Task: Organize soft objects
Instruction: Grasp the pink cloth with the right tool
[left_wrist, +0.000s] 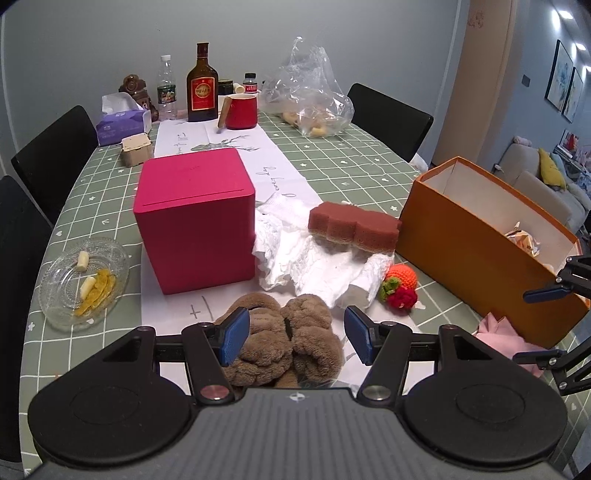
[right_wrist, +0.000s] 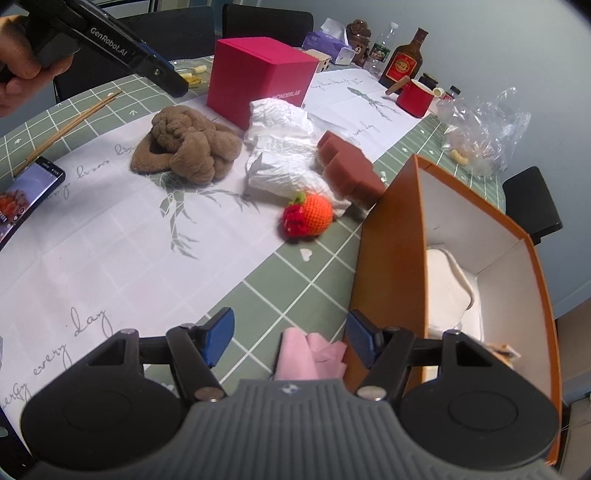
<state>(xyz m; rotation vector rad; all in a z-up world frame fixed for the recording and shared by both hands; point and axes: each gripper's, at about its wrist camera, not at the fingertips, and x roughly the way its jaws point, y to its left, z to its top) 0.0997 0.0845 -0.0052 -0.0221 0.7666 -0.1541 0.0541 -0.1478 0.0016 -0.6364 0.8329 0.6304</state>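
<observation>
Reading "WONDERLAB" on red box (right_wrist: 258, 79); "GenRobot.AI" on left gripper (right_wrist: 162, 75)

A table (left_wrist: 351, 155) under a green checked cloth carries everything, with a white printed runner (left_wrist: 275, 173) down its middle. On the runner sit a crimson box (left_wrist: 195, 218), a brown plush towel (left_wrist: 280, 343) near, crumpled white paper (left_wrist: 314, 262) and a red pot (left_wrist: 241, 111) far. On the cloth: a glass dish (left_wrist: 84, 280) left, an orange box (left_wrist: 480, 258) right, a crocheted strawberry (left_wrist: 400, 286), a pink cloth (left_wrist: 502, 332), a plastic bag (left_wrist: 310, 96), bottles far.
</observation>
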